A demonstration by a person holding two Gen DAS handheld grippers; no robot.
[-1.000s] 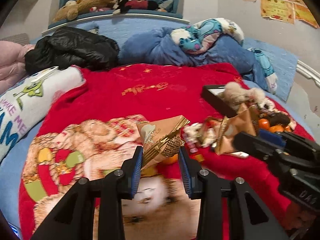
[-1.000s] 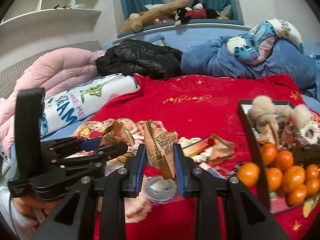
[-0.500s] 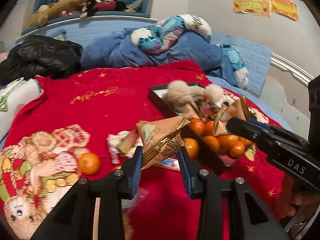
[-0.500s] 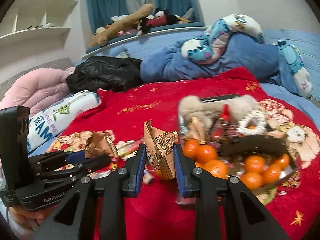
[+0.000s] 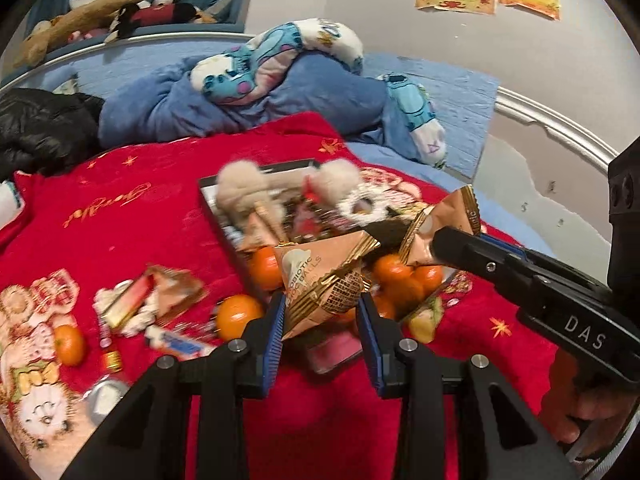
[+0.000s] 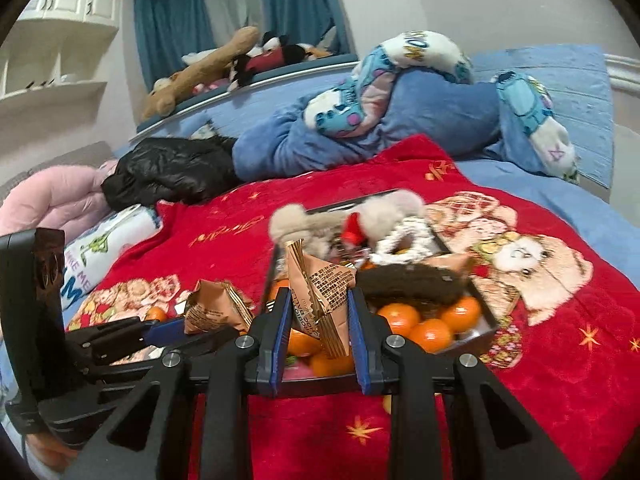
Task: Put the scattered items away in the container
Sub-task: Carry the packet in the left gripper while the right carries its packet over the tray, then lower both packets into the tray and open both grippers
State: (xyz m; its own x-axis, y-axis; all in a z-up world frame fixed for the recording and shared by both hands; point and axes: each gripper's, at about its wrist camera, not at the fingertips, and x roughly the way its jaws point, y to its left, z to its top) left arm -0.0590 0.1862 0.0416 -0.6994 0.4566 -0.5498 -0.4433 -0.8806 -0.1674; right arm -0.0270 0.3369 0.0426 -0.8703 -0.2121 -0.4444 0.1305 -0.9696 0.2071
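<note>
A dark tray (image 5: 216,216) on the red blanket holds tangerines, plush toys and snack packs; it also shows in the right wrist view (image 6: 486,326). My left gripper (image 5: 322,316) is shut on a tan snack packet (image 5: 324,276) and hovers at the tray's near edge. My right gripper (image 6: 318,320) is shut on a second tan snack packet (image 6: 320,292) above the tray's near corner. In the left wrist view the right gripper's packet (image 5: 444,224) hangs over the tangerines. Loose on the blanket left of the tray lie wrappers (image 5: 148,300), two tangerines (image 5: 238,316) and a small round tin (image 5: 102,398).
A blue duvet with a blue plush toy (image 5: 272,60) lies behind the tray. A black jacket (image 6: 172,172) and pink quilt (image 6: 52,200) are at the back left. The white bed rail (image 5: 552,128) curves along the right side.
Both grippers have swung right and forward with their packets, from over the scattered items to the tray's near edge. The tray now sits directly ahead in both views.
</note>
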